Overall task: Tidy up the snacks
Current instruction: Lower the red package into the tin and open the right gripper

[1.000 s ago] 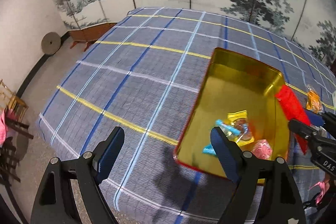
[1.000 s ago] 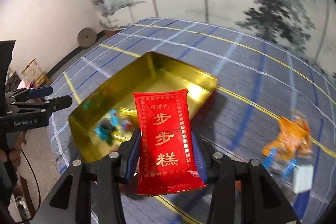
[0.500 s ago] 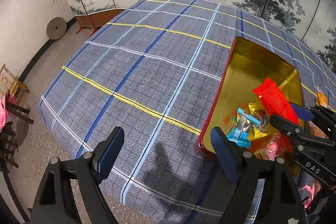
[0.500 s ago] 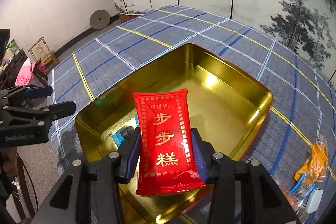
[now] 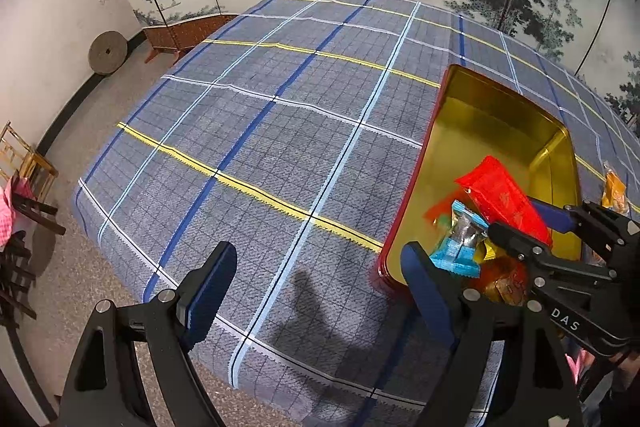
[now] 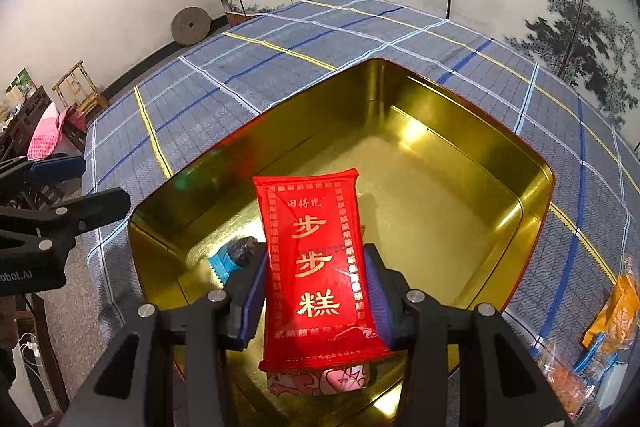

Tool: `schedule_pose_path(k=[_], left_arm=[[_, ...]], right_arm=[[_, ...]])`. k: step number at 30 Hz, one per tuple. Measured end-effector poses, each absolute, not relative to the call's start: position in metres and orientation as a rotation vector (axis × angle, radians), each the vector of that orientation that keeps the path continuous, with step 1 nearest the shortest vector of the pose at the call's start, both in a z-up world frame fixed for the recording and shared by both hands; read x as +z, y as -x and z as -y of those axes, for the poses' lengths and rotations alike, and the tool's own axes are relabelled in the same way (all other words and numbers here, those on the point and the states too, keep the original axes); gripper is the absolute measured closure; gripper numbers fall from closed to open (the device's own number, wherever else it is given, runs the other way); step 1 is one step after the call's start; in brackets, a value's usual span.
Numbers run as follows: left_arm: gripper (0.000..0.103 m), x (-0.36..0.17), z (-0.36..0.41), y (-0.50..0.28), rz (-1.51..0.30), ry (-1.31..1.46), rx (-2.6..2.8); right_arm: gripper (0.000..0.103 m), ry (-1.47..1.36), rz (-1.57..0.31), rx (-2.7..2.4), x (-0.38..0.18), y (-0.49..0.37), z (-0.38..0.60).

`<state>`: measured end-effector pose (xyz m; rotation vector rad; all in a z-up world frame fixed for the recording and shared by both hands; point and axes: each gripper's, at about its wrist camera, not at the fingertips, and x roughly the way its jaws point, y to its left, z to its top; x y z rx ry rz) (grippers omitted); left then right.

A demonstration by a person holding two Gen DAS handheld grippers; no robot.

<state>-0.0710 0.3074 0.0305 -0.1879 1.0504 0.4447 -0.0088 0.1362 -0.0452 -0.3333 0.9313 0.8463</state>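
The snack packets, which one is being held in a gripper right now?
The red packet with gold characters, clamped between the right gripper's pads above the gold tin. The blue-ended candy lies loose inside; the orange packet lies outside.

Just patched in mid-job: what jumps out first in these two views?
The red snack packet with gold characters, clamped between the right gripper fingers, hangs over the open gold tin. A few wrapped snacks lie in the tin's near corner. The left gripper hangs open and empty above the plaid tablecloth.
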Motion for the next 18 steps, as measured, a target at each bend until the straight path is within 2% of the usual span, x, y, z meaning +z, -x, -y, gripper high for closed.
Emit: schedule_pose_path(k=[18], left_arm=[[0.022,0.034,-0.288,0.072,-1.046,0.174,0.412]], right_arm=[[0.051,0.288,-0.889,0.863,-0.027,0.019,-0.115]])
